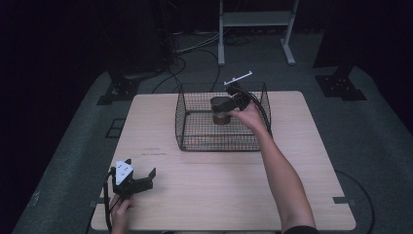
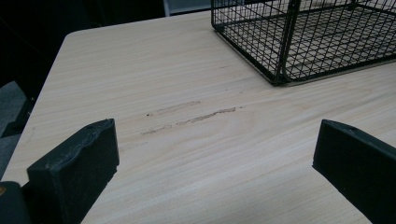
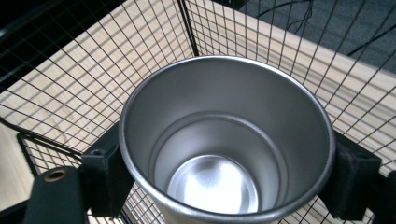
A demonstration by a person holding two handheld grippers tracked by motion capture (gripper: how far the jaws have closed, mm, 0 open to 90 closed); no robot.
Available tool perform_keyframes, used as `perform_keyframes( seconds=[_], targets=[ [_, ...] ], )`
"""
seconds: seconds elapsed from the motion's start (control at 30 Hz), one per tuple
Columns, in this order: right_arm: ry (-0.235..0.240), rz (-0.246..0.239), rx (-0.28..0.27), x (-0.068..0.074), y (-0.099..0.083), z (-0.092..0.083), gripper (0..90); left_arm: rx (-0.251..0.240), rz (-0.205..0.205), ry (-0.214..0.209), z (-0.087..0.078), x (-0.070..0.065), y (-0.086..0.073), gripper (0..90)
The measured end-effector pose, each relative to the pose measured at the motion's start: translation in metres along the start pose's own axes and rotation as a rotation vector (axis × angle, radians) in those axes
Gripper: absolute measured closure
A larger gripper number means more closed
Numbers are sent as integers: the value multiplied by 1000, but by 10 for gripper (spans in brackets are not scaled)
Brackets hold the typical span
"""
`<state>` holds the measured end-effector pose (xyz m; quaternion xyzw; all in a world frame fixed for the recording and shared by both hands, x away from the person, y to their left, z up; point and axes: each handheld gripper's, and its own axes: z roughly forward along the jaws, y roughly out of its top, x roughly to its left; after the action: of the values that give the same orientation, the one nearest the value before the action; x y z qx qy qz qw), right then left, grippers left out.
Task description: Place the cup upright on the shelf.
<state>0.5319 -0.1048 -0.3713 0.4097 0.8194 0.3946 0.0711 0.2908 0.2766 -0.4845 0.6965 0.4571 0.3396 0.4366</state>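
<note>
A black wire basket (image 1: 195, 131) stands on the far middle of the wooden table (image 1: 219, 195). Inside it, a steel cup (image 1: 220, 113) is upright, and my right gripper (image 1: 226, 103) is shut on it just below the rim. In the right gripper view the cup (image 3: 224, 135) is empty, with a black jaw pressed to each side of it and my right gripper (image 3: 229, 179) around its wall. My left gripper (image 1: 140, 167) rests near the table's front left corner, open and holding nothing. In the left gripper view my left gripper (image 2: 217, 170) has bare wood between its jaws.
The basket's near corner (image 2: 280, 70) shows at the top right of the left gripper view. Scuff marks (image 2: 191, 116) run across the wood in front of it. A white metal stand (image 1: 255, 29) and cables (image 1: 180, 63) lie on the floor beyond the table.
</note>
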Motion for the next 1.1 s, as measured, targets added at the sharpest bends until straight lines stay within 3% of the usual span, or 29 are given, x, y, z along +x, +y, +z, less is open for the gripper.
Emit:
perform_keyframes(
  seconds=[0.3, 1.1],
  targets=[
    [-22, 36, 36, -11, -10, 11, 177, -3, 1, 0, 0, 0, 0, 0],
    [-82, 13, 135, -13, -16, 34, 170, -5, -2, -2, 0, 0, 0, 0]
  ],
)
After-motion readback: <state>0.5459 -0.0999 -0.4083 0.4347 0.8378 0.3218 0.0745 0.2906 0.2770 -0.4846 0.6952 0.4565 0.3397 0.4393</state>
